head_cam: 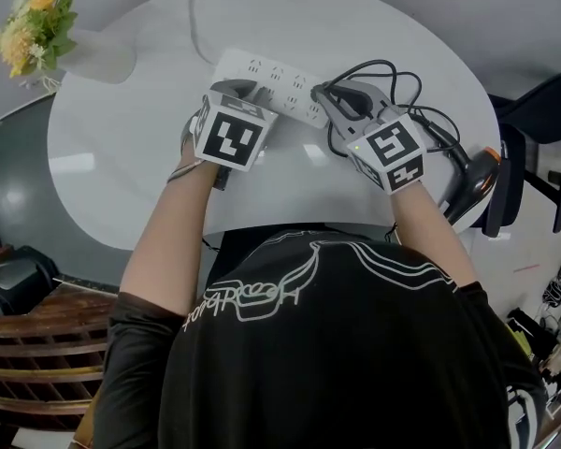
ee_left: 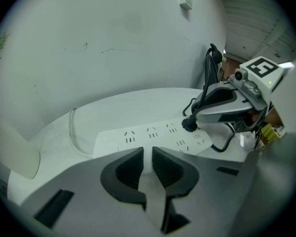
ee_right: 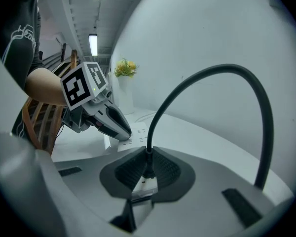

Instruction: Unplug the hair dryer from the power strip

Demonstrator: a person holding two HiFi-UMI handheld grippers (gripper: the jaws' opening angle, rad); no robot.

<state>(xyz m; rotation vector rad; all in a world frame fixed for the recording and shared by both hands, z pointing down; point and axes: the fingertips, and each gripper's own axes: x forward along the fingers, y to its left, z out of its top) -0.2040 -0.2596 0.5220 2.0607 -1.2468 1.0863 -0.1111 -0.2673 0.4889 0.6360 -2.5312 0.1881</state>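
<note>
A white power strip (head_cam: 279, 84) lies on the round white table (head_cam: 122, 148). My left gripper (head_cam: 232, 90) rests its fingertips on the strip's left part (ee_left: 138, 137); its jaws stand a narrow gap apart with nothing gripped between them. My right gripper (head_cam: 329, 97) is shut on the black plug (ee_right: 147, 168), which sits in a socket near the strip's right end (ee_left: 189, 125). The black cord (ee_right: 207, 75) arches up from between the pads and loops away (head_cam: 393, 75) to the black and orange hair dryer (head_cam: 477, 181) at the table's right edge.
A white vase of yellow flowers (head_cam: 39, 28) stands at the table's far left. The strip's white cable (head_cam: 194, 26) runs off the back. A dark chair (head_cam: 538, 110) is beyond the right edge, a wooden chair (head_cam: 37, 344) at lower left.
</note>
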